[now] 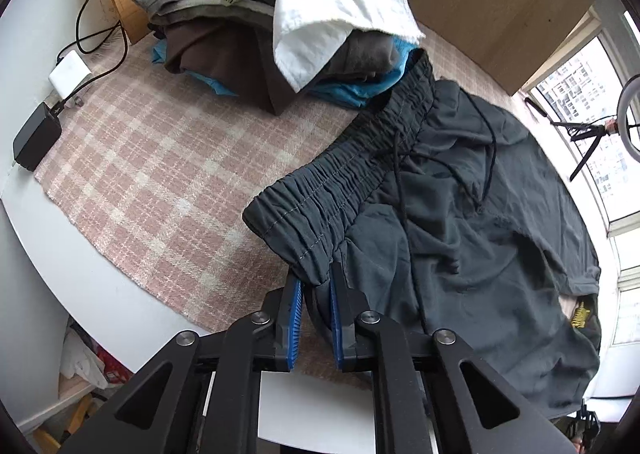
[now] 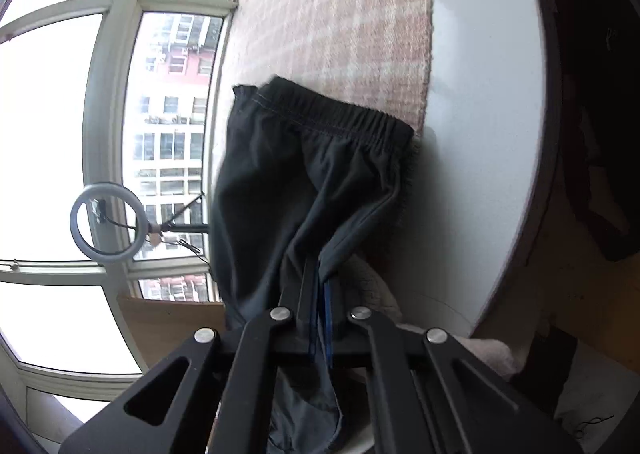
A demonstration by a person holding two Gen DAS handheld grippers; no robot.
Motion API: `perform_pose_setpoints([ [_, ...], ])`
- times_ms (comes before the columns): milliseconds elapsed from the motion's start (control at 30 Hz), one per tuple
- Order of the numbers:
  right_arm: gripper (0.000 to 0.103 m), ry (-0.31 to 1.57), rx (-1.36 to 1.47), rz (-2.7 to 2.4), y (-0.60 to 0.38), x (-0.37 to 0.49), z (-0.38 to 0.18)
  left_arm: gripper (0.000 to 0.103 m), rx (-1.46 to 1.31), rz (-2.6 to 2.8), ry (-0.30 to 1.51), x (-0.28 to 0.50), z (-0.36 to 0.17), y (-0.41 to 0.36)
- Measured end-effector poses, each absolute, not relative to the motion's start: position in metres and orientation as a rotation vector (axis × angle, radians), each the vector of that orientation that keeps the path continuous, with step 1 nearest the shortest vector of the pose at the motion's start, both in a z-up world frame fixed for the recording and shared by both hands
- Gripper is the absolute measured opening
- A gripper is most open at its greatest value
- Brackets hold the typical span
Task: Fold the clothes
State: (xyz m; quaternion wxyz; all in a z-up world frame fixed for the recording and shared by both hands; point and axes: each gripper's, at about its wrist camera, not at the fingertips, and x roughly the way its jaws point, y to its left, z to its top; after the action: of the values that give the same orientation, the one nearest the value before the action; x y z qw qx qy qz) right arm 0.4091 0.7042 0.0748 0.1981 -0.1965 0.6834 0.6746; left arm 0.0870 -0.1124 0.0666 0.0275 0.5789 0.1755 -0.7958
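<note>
Dark grey shorts with an elastic waistband and black drawstring lie spread on the pink plaid cloth. My left gripper has its blue pads around the near corner of the waistband, jaws a little apart with fabric between them. In the right wrist view my right gripper is shut on an edge of the same shorts, lifting the fabric so the waistband end hangs over the table.
A stack of folded clothes topped by a white garment sits at the far side of the cloth. A white charger and a black adapter lie at the left. A window and a ring light stand beyond the round white table.
</note>
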Motion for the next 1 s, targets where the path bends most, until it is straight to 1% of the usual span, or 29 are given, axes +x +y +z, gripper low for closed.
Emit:
perform_pose_setpoints([
  [133,0.002,1.825,-0.429,2.005,0.706,0.401,0.14,0.01,1.687,-2.539,0.574,0.071,0.1,-0.106],
  [267,0.002,1.679,-0.392,2.142,0.718,0.359,0.201,0.01,1.583,-2.629,0.566,0.033,0.131,-0.09],
  [400,0.002,1.502,-0.388,2.205,0.732,0.307,0.24,0.01,1.491,-2.695,0.538,0.003,0.158,-0.075],
  [467,0.002,1.417,-0.4,2.213,0.741,0.28,0.249,0.01,1.453,-2.722,0.482,-0.018,0.165,-0.059],
  [567,0.002,1.355,-0.487,2.197,0.76,0.232,0.247,0.01,1.433,-2.722,0.441,-0.053,0.162,-0.036],
  [600,0.002,1.345,-0.526,2.195,0.767,0.215,0.243,0.01,1.426,-2.713,0.422,-0.057,0.168,-0.037],
  [667,0.001,1.302,-0.611,2.172,0.78,0.178,0.232,0.01,1.431,-2.685,0.401,-0.08,0.16,-0.027],
  [867,0.001,1.19,-0.836,2.074,0.82,0.073,0.174,0.01,1.454,-2.59,0.299,-0.145,0.122,0.008],
  [1000,0.001,1.099,-0.974,1.973,0.847,0.016,0.127,0.01,1.456,-2.493,0.284,-0.183,0.094,0.016],
])
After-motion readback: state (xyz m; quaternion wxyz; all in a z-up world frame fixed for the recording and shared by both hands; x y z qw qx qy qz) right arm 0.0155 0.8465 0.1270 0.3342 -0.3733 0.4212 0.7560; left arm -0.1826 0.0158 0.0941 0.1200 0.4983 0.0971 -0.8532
